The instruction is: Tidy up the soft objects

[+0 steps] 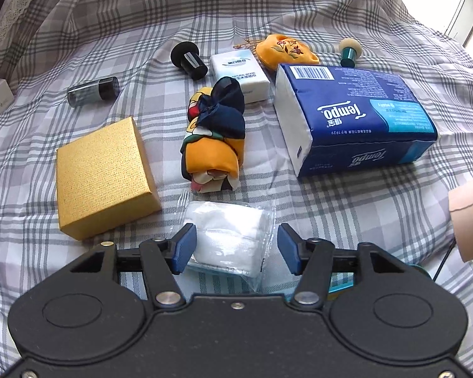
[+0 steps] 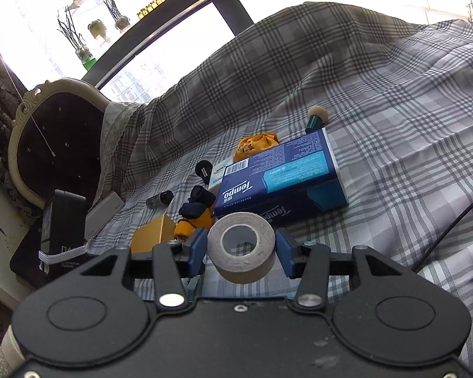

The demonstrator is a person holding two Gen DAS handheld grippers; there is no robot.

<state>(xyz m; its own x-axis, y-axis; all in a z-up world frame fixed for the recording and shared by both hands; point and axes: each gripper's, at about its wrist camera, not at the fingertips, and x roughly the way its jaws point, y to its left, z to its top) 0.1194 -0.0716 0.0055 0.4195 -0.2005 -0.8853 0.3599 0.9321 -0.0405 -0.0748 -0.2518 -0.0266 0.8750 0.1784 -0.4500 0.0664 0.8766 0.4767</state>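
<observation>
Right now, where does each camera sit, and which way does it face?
Left wrist: on the left gripper, looking steeply down at the checked cloth; open jaws straddle a bagged white cloth.
Right wrist: on the right gripper, looking shallowly across the bed towards the window; jaws clamp a tape roll.
Shared: the blue tissue pack, gold box, rolled scarf.

Glossy plastic wrap on gauze pack (image 1: 228, 236); rough textured gold box (image 1: 104, 176); matt plaid cloth (image 1: 347, 208).

Black tool (image 1: 233, 245) bodies, blue pads (image 2: 198, 249), silver screws
</observation>
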